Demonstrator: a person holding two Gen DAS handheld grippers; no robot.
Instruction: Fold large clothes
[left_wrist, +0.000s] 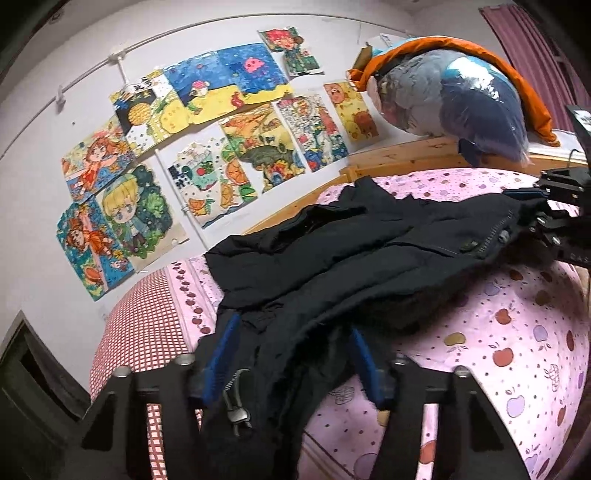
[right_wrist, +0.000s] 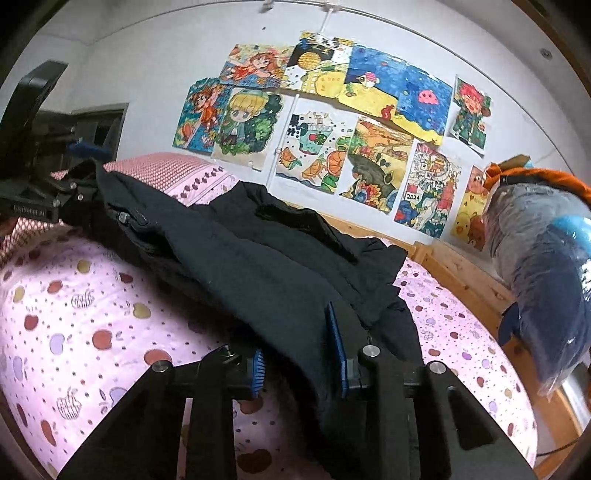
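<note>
The black jacket (left_wrist: 332, 243) lies on the bed (left_wrist: 517, 332), an edge clenched in each gripper – left gripper (left_wrist: 291, 354), right gripper (right_wrist: 299, 354) – so the next move is probably lifting both ends together to fold.

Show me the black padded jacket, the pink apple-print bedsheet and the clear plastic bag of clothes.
Black padded jacket (left_wrist: 332, 251): left wrist view, middle of the body.
Pink apple-print bedsheet (right_wrist: 74, 314): right wrist view, bare patch left of the jacket.
Clear plastic bag of clothes (left_wrist: 461, 99): left wrist view, bulging front.

matt black cloth jacket (left_wrist: 332, 251), glossy plastic bag (left_wrist: 461, 107), wooden bedframe (left_wrist: 399, 155)
</note>
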